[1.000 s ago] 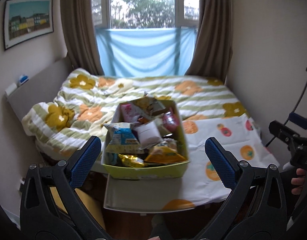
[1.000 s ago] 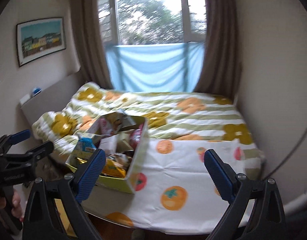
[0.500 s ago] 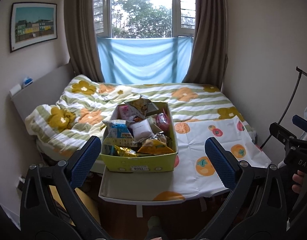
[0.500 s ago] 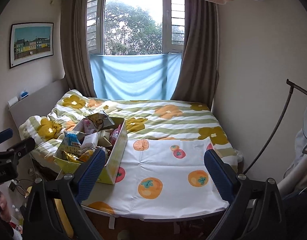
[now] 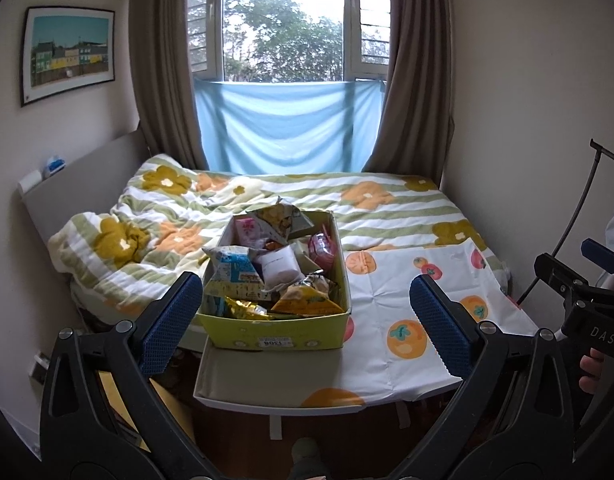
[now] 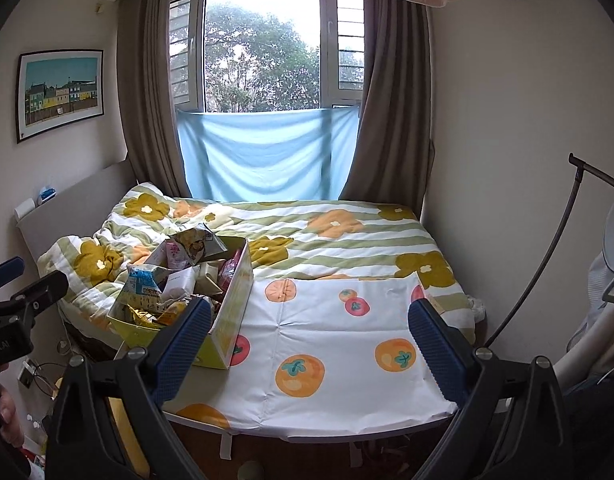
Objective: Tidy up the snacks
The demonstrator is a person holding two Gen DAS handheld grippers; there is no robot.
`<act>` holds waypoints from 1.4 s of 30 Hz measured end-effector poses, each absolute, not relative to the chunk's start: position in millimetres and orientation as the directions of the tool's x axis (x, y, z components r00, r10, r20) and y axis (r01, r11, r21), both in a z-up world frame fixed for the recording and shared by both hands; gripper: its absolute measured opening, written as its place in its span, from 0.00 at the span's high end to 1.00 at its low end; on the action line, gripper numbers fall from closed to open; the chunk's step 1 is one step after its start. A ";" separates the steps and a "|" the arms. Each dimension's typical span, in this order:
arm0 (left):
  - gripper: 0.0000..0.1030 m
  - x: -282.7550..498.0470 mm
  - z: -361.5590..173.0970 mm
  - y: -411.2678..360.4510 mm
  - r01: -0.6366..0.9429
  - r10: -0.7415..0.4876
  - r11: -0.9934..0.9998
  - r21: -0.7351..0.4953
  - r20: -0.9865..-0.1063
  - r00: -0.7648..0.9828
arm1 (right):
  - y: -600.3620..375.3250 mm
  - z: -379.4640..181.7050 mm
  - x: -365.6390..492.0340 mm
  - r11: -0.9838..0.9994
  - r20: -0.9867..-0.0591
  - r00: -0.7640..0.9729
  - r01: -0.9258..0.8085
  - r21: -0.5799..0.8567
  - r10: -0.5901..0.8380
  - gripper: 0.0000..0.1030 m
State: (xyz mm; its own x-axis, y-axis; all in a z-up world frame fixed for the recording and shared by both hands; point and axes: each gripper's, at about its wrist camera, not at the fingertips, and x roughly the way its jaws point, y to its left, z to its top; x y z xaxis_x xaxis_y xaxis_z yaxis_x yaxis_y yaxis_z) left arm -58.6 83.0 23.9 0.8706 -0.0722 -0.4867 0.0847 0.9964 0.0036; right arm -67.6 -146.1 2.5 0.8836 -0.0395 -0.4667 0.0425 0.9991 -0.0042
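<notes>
- Bedroom setting: a bed (image 5: 387, 208) with a flowered, green-striped quilt fills the space below a window (image 5: 283, 24) flanked by brown curtains (image 5: 419, 80), with a blue sheet (image 5: 287, 132) hung across its lower part.
- At the foot of the bed stands a table (image 6: 347, 360) under a white cloth printed with orange fruit.
- On the table's left side sits a yellow-green cardboard box (image 5: 279, 334), heaped with snack packets (image 5: 267, 272).
- Left gripper (image 5: 307, 320) hangs back from the table, blue pads spread wide, empty, facing the box.
- Right gripper (image 6: 311, 340) is likewise spread wide and empty, facing the bare cloth right of the box.
- Framed picture (image 6: 61, 92) on the left wall.
</notes>
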 end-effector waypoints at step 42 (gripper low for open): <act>0.00 -37.0 13.7 79.1 0.115 -0.090 0.993 0.015 -0.527 0.845 | -153.2 2.9 -51.4 0.998 -0.492 0.870 0.058 0.013 -0.044 0.05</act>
